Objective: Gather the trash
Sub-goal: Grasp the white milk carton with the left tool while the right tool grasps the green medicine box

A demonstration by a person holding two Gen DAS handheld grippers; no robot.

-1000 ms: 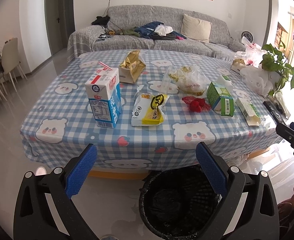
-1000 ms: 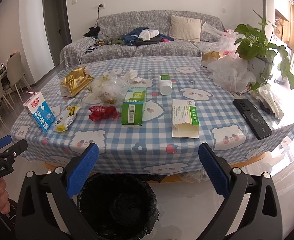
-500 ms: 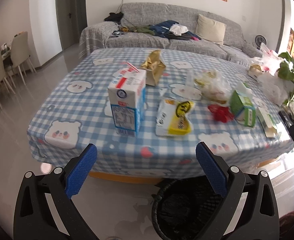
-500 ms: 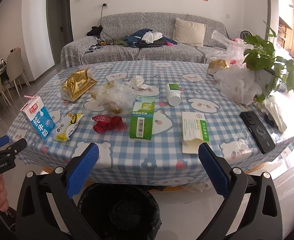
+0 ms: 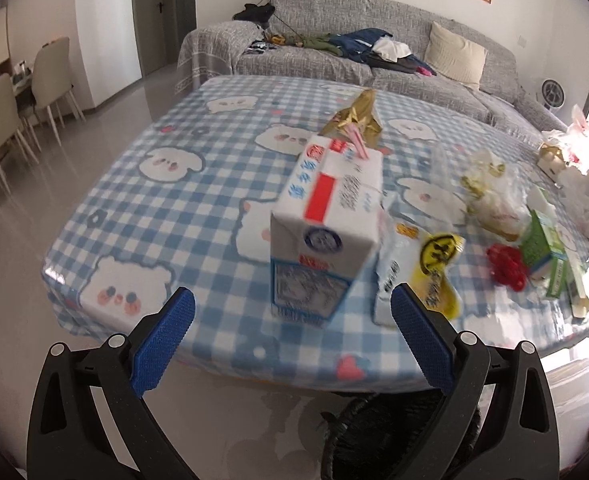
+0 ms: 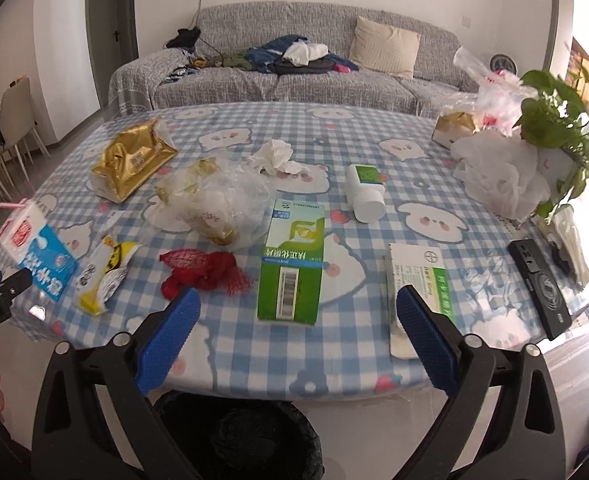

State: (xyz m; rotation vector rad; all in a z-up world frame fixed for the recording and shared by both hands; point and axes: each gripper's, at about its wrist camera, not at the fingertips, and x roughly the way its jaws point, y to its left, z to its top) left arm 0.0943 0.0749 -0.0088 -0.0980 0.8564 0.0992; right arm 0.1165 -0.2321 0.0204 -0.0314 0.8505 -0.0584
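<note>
Half-hidden trash bin [image 6: 238,436] under table edge [image 6: 334,390]

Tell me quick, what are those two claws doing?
Left gripper: open, empty, facing the blue-and-white milk carton.
Right gripper: open, empty.

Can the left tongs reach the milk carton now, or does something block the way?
Probably yes. The left tongs are open and point straight at the upright milk carton near the table edge, with nothing between them.
</note>
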